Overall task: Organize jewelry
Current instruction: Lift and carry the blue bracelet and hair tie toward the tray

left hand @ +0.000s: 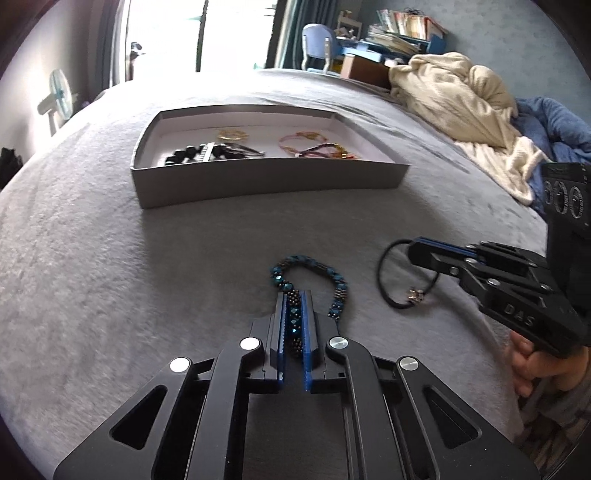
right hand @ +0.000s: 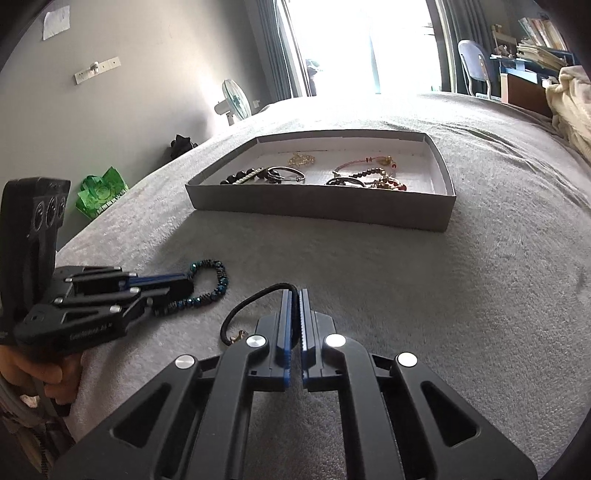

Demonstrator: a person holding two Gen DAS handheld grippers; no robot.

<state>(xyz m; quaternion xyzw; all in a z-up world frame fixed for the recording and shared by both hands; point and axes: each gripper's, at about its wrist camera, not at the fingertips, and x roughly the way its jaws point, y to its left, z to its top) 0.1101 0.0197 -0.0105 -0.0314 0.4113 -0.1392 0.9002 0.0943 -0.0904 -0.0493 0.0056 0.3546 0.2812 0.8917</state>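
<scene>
A grey shallow box (left hand: pixel 266 182) (right hand: pixel 317 208) stands on the grey bed and holds several bracelets and hair pieces (left hand: pixel 218 152) (right hand: pixel 369 175). My left gripper (left hand: pixel 294 295) (right hand: pixel 186 282) is shut on a teal beaded bracelet (left hand: pixel 314 266) (right hand: pixel 212 275), whose loop lies on the blanket. My right gripper (right hand: pixel 294 293) (left hand: pixel 412 249) is shut on a black cord bracelet (left hand: pixel 391 280) (right hand: pixel 245 308) with a small metal charm (left hand: pixel 414 294), just right of the left gripper.
A cream blanket (left hand: pixel 465 110) and a blue cover (left hand: pixel 554 125) lie heaped at the bed's far right. A fan (right hand: pixel 234 99), a green bag (right hand: pixel 101 195), a chair (left hand: pixel 316 44) and a cluttered desk (left hand: pixel 399 33) stand beyond the bed.
</scene>
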